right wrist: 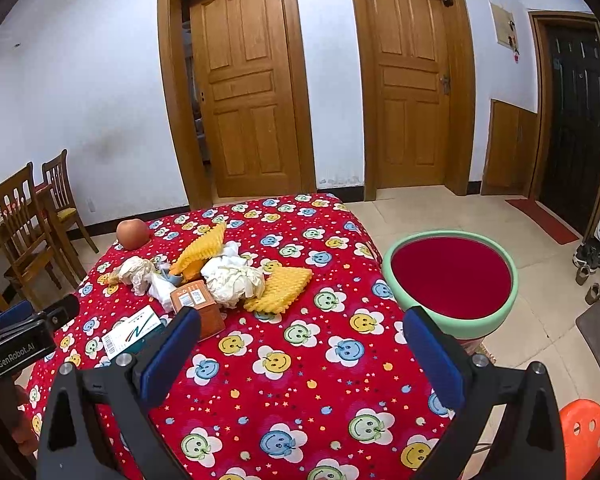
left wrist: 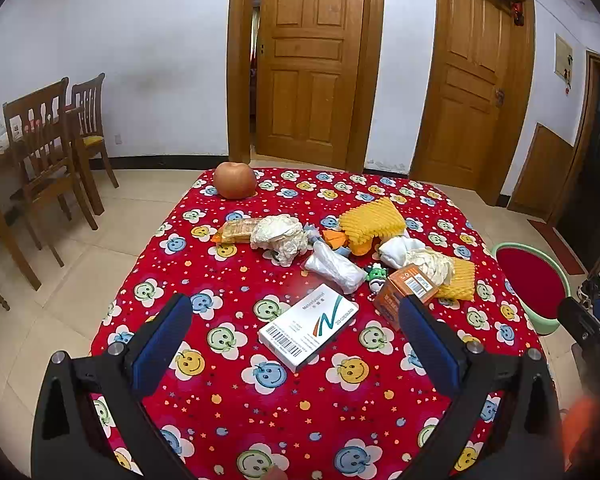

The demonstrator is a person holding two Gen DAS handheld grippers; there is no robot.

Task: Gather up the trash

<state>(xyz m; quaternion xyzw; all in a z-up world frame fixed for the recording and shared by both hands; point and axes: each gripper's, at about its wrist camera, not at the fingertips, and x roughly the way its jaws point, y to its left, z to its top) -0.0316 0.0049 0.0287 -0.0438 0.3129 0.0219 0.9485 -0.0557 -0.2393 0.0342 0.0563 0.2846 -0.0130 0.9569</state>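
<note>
A: Several bits of trash lie heaped on the bench (left wrist: 228, 408), all gathered just beyond the white medicine box (left wrist: 308, 326). Which goes first?

B: That box, I'd judge. It lies flat and nearest, between the spread fingers of the left claw (left wrist: 296, 320), which is released and holds nothing. Light card, stiff but crushable; take it across the narrow sides.

A: And the crumpled paper (left wrist: 278, 236)?

B: Beyond the box, to its far left. Soft, nearly weightless; pinch any bulge and it should compress and hold. The plastic wrap (left wrist: 334, 266) just behind the box looks slippery, so bite deep.

A: The yellow foam nets (left wrist: 372, 220)?

B: Beyond the box to the right. Springy, easy anywhere.

A: Right claw (right wrist: 302, 340)?

B: Also released, empty, hovering over bare cloth. The green bin (right wrist: 452, 276) stands well right of the box, off the bench's edge.
</note>
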